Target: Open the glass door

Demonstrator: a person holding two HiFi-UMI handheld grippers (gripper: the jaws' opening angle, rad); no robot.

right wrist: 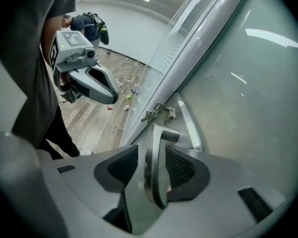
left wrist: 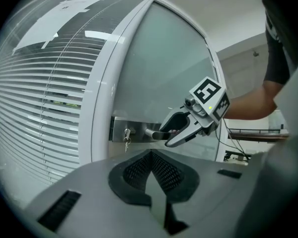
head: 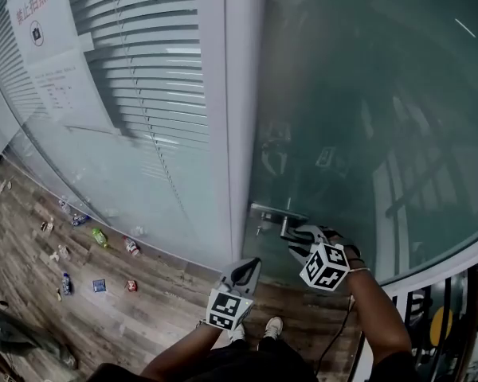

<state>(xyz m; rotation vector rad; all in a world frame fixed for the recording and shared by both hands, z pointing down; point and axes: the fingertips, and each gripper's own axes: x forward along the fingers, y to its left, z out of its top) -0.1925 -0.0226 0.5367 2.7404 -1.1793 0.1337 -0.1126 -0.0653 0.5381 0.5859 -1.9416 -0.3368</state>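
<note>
The frosted glass door [head: 358, 118] carries a metal lever handle [head: 291, 223] on a steel lock plate [left wrist: 123, 129] with a key [left wrist: 126, 139] in it. My right gripper [head: 299, 241] reaches down onto the handle, and its jaws stand open on either side of the lever [right wrist: 164, 133]. The left gripper view shows the same: the lever [left wrist: 153, 133] lies between the right gripper's [left wrist: 171, 135] spread fingers. My left gripper [head: 247, 270] hangs shut and empty a little to the left of the handle, near the white door post [head: 243, 94]. It points level at the lock plate.
Left of the post is a glass wall with white blinds [head: 143, 54] and paper notices [head: 52, 46]. Small bits of litter [head: 99, 237] lie on the wooden floor along the wall's foot. The person's shoes [head: 272, 326] stand close to the door.
</note>
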